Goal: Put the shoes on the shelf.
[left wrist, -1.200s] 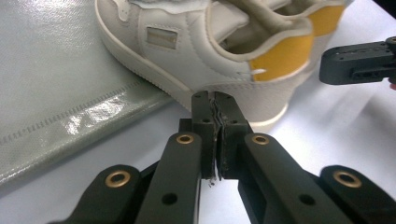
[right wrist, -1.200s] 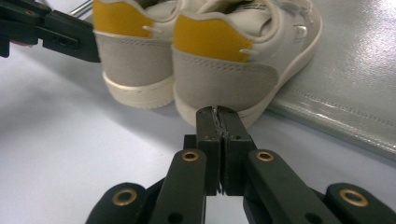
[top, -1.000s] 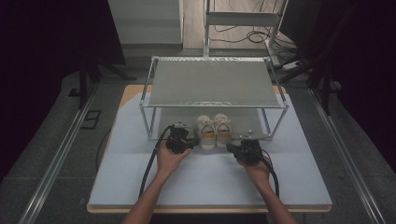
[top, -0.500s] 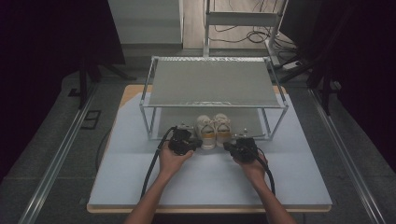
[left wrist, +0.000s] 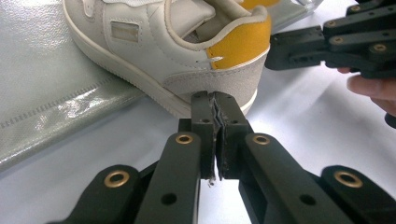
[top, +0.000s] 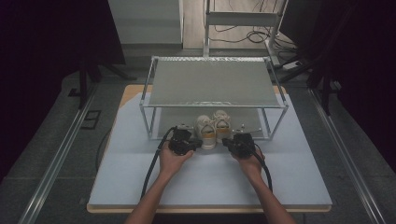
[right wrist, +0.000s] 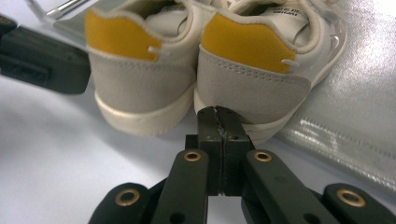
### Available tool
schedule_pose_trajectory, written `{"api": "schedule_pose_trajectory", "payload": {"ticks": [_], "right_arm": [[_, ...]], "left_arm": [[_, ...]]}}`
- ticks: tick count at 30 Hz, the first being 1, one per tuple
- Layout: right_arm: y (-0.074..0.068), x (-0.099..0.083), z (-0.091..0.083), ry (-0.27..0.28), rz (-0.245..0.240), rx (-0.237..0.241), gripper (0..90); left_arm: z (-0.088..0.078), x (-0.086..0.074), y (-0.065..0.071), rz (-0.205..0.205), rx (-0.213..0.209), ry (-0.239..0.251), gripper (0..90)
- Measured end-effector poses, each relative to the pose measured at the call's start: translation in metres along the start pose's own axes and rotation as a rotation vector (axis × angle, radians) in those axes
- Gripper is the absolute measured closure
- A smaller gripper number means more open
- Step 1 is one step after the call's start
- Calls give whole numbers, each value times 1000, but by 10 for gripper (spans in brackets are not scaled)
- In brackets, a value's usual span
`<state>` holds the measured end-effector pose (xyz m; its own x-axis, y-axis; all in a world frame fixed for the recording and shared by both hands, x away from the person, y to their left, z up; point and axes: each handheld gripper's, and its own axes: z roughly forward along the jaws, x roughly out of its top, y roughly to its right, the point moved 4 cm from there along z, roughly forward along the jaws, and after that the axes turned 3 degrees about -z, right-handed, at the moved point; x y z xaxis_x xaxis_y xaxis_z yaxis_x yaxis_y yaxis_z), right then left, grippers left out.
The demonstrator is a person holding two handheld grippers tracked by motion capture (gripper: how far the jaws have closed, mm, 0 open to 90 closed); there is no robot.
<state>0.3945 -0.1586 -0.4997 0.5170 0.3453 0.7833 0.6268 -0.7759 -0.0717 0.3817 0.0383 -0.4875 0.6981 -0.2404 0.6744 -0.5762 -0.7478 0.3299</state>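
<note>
We see two cream-white sneakers with yellow heel tabs, a pair standing side by side with heels toward the person: the left sneaker [top: 205,132] and the right sneaker [top: 222,125]. They stand near the middle of the counter [top: 140,177], toes pointing away under the near edge of a two-tier metal rack [top: 212,83], partly on its silvery lower shelf [top: 182,116]. There is one rack, and its mesh top shelf is bare.

We hold two tongs, one in each hand. The left tongs [top: 194,144] lie just left of the pair. In the left gripper view, the left tongs [left wrist: 215,100] are pressed together with nothing between them, tips right at the sole of the left sneaker [left wrist: 187,51] at its heel; whether they touch it we cannot tell. The right tongs [left wrist: 280,46] show farther off there, at the upper right.

The right tongs [top: 229,143] lie just right of the pair, near the heels. In the right gripper view, the right tongs [right wrist: 217,114] are also together and empty, tips at the heel of the right sneaker [right wrist: 261,79], with the left sneaker [right wrist: 140,79] beside it.

Two forearms come in from the near edge. A black cable [top: 152,168] trails from the left tongs across the pale blue counter.
</note>
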Motion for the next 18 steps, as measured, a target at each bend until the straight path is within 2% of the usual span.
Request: {"api": "schedule_pose_trajectory", "payload": {"ticks": [11, 18], "right_arm": [[6, 8, 14, -8, 24, -19, 886], [6, 8, 13, -7, 23, -23, 885]], "left_arm": [[1, 1, 1, -3, 5, -1, 873], [3, 4, 0, -1, 22, -2, 860]]}}
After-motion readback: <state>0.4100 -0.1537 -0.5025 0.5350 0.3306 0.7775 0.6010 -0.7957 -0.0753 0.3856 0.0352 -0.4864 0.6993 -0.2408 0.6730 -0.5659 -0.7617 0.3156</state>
